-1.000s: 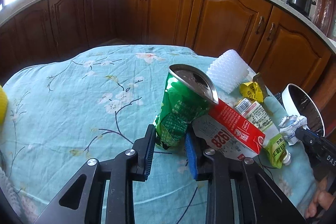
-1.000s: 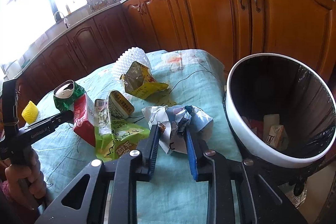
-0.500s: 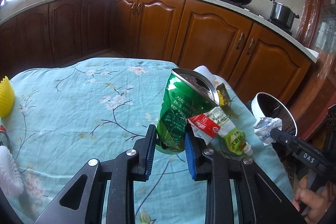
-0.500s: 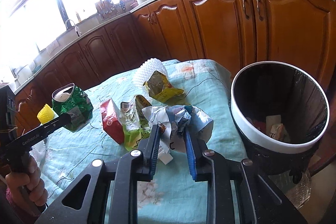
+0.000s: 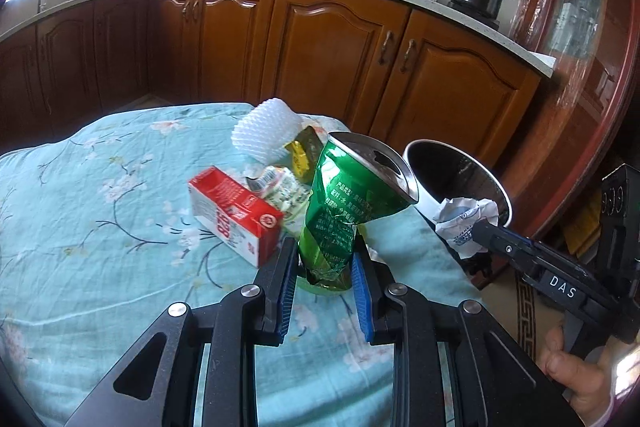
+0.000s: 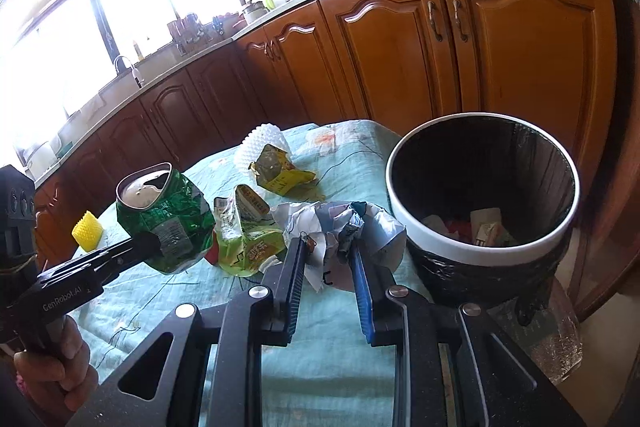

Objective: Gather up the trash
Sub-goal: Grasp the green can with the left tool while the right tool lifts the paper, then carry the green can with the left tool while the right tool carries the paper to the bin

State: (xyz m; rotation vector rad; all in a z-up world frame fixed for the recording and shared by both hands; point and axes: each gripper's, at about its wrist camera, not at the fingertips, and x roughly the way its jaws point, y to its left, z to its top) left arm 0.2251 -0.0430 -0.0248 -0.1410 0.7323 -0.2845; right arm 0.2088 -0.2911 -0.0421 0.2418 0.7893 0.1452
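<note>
Can (image 5: 352, 203), crushed, green, clamped in left gripper (image 5: 324, 279) and now lifted clear of tablecloth (image 5: 100, 227); a second back sat low on the cloth against red carton (image 5: 236, 211). Carried toward bin edge of table since then. Paper wad (image 6: 340, 231) pinched in right gripper (image 6: 328, 263), also raised from the cloth, now just beside rim of trash bin (image 6: 480, 255), nearer than before. Bin off the table's far right corner, some scraps already inside. Still on the cloth: red carton, green pouch (image 6: 252, 251), yellow wrapper (image 6: 276, 171), white foam net (image 5: 264, 135) near far edge, yellow foam piece (image 6: 88, 231) toward left edge. Means both pickups done, both loads in transit; drop into bin not yet made. Paper likely goes in first, can needs more travel across. Several pieces left to collect after that.
</note>
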